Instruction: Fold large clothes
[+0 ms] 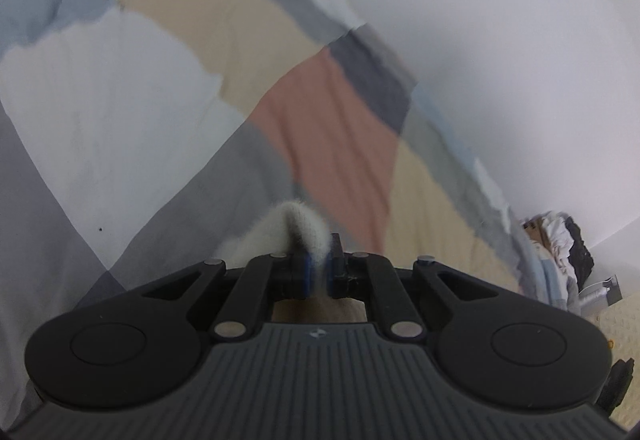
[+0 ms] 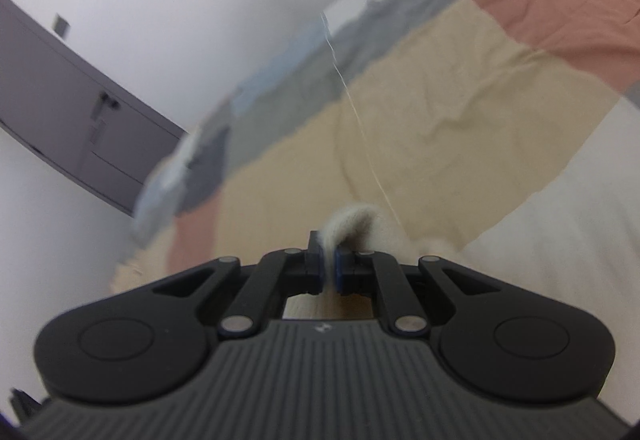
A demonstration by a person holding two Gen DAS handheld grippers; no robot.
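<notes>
Pinching cream knit garment (image 1: 288,236) folds, left gripper (image 1: 318,274) and right gripper (image 2: 329,270) hang above patchwork bedspread (image 2: 460,99).

Left wrist view: knit garment (image 1: 298,230) pinched in left tool (image 1: 317,274), rising just ahead of tips; patchwork quilt (image 1: 320,127) spread on bed beneath and beyond; wall (image 1: 500,59) at right; clutter pile (image 1: 560,244) far right, past quilt edge.
Right wrist view: garment fold in right tool (image 2: 330,268); quilt ahead and to right; cabinet (image 2: 80,119) at left, against wall.
</notes>
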